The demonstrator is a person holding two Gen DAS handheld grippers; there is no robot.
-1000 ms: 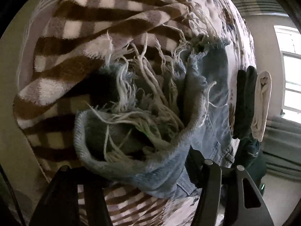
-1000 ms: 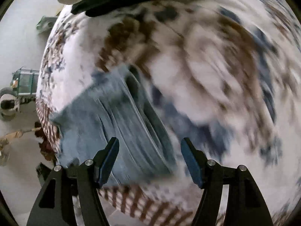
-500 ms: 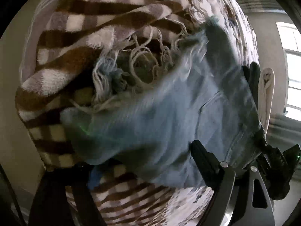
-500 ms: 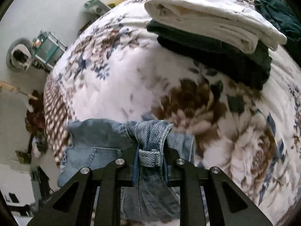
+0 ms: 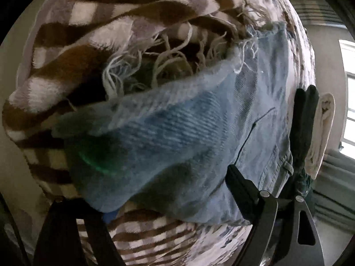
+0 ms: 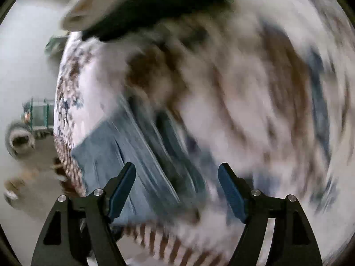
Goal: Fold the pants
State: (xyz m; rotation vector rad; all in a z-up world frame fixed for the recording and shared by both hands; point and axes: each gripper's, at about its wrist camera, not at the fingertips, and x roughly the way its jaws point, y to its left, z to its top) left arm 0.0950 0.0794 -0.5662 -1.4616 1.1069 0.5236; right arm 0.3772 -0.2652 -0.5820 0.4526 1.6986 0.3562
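Note:
Light blue denim pants with frayed hems (image 5: 199, 137) lie on a floral bedspread (image 5: 221, 246) and reach onto a brown checked blanket (image 5: 88, 22). My left gripper (image 5: 168, 201) has its jaws wide apart. The denim drapes over the left finger and hides its tip; the right finger (image 5: 241, 186) rests against the cloth. In the blurred right wrist view the pants (image 6: 137, 155) lie on the bed below my right gripper (image 6: 177, 186), which is open and empty above them.
A stack of folded dark and cream garments (image 5: 310, 133) sits on the bed past the pants, also at the top of the right wrist view (image 6: 144, 6). A window (image 5: 348, 102) is at the far right. Floor clutter (image 6: 28, 128) lies left of the bed.
My right gripper let go of the waistband and opened, swinging fast over the bed. The pants leg has flattened and spread across the left gripper's jaws.

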